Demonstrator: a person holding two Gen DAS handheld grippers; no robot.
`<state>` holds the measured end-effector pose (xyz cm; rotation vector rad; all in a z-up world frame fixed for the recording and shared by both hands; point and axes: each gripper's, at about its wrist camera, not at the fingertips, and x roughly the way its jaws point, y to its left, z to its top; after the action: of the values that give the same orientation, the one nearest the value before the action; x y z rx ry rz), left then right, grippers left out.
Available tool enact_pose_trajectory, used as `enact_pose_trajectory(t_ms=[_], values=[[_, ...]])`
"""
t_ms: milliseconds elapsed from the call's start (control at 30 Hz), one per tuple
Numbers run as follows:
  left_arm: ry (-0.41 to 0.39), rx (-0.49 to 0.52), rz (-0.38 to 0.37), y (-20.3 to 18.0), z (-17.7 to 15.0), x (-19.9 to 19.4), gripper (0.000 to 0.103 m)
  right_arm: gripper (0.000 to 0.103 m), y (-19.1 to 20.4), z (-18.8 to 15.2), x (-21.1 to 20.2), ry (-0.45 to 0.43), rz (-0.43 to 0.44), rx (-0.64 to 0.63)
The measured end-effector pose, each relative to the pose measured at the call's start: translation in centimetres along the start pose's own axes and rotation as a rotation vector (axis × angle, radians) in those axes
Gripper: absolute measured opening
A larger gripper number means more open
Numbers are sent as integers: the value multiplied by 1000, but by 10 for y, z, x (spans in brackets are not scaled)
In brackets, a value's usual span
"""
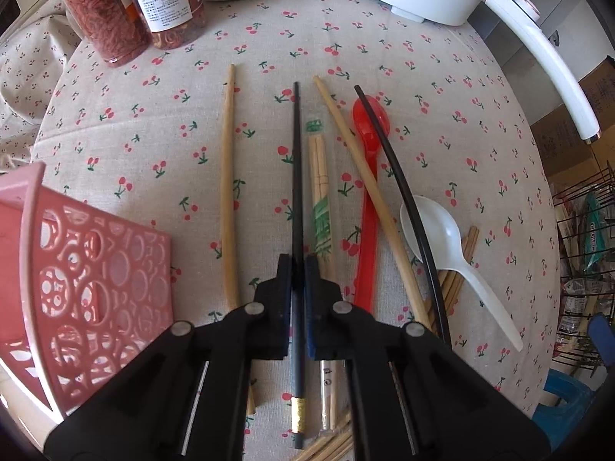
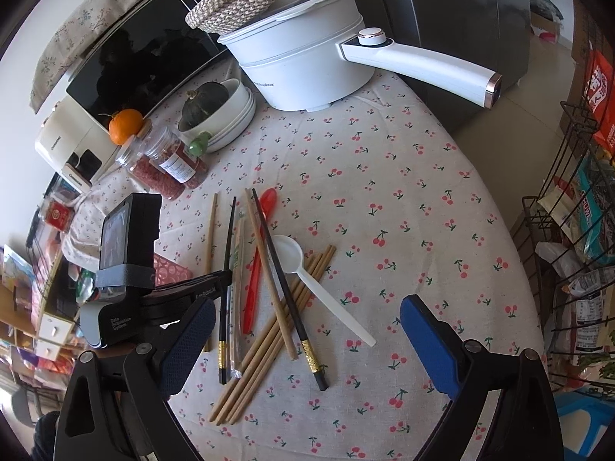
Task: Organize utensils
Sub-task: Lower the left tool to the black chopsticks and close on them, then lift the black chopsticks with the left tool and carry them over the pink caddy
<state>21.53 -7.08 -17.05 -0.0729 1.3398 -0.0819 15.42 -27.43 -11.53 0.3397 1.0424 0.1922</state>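
Note:
My left gripper (image 1: pixel 296 269) is shut on a black chopstick (image 1: pixel 296 176) that lies along the cherry-print tablecloth (image 1: pixel 442 88). Beside it lie a light wooden chopstick (image 1: pixel 229 176), a wrapped disposable pair (image 1: pixel 319 192), another wooden chopstick (image 1: pixel 361 188), a red spoon (image 1: pixel 367 207), a second black chopstick (image 1: pixel 403 199) and a white spoon (image 1: pixel 449 246). A pink perforated basket (image 1: pixel 84 288) stands at the left. My right gripper (image 2: pixel 307 330) is open and empty above the pile, where several brown chopsticks (image 2: pixel 276 334) and the white spoon (image 2: pixel 307 269) lie.
Two spice jars (image 1: pixel 130 11) stand at the back left. A white electric pot (image 2: pixel 307 65) with a long handle, stacked bowls with a dark squash (image 2: pixel 215 107) and an orange (image 2: pixel 125 125) sit at the back. A wire rack (image 2: pixel 576 249) stands off the table's right edge.

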Motion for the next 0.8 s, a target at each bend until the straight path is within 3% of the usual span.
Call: enact_pose_trajectory(t_ms=[167, 333, 500, 700, 800], values=[[-79, 65, -60, -3, -15, -39, 7, 70, 2, 4, 23, 49, 53, 26], [-181, 133, -118, 4, -45, -87, 7, 34, 9, 7, 45, 86, 59, 10], [-279, 148, -209, 24, -73, -122, 7, 21, 13, 10, 63, 118, 83, 1], [-379, 115, -242, 45, -92, -131, 7, 17, 24, 9, 89, 162, 35, -56], [-365, 88, -283, 53, -88, -132, 7, 15, 30, 7, 102, 181, -7, -96]])
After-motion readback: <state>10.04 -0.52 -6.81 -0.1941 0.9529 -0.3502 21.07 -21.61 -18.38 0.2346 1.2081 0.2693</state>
